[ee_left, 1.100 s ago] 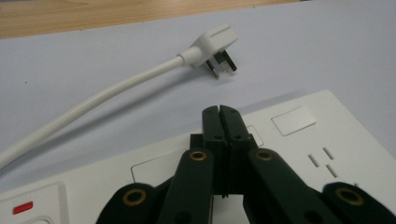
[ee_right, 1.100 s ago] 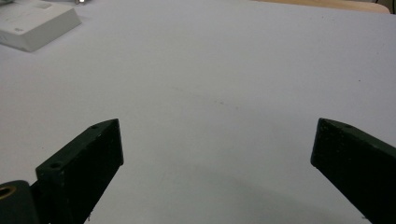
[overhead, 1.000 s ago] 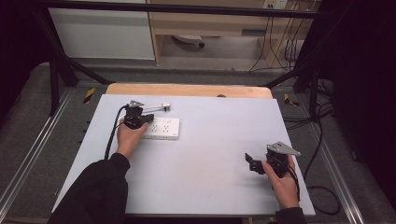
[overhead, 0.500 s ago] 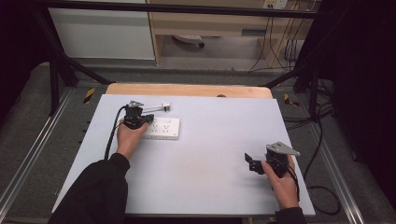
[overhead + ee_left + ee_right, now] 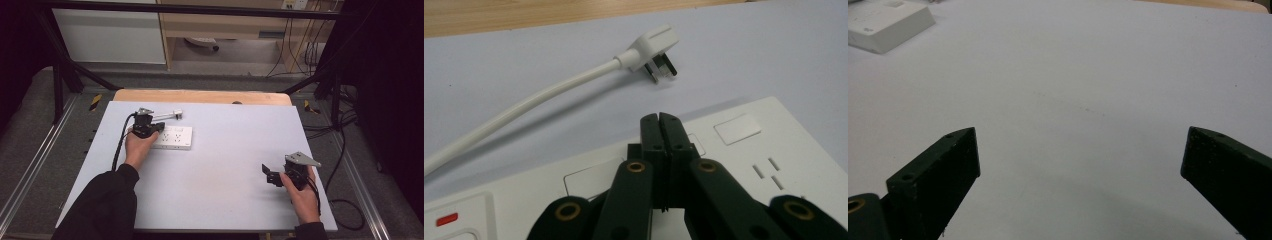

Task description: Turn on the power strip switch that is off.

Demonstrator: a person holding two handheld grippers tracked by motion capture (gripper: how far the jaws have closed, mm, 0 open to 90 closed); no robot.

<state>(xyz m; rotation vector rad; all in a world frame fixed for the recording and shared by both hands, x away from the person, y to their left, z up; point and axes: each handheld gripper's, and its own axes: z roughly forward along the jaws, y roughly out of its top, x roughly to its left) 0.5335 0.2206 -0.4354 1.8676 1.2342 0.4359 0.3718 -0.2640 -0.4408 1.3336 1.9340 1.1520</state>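
1 power strip [image 5: 171, 138] lay near the table's [image 5: 225, 200] far left corner, with 1 plug [image 5: 651, 49] on its cord just beyond it. The left gripper [image 5: 659, 120] rested over the strip, jaws pressed together on nothing. The right gripper [image 5: 266, 171] sat near the right edge, jaws wide apart.

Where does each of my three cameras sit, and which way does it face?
High view: above the table's near side, looking forward and down; both forearms show.
Left gripper view: on the left gripper, jaws shut over the power strip, facing the plug.
Right gripper view: on the right gripper, jaws open over the table.
All three views share the strip.
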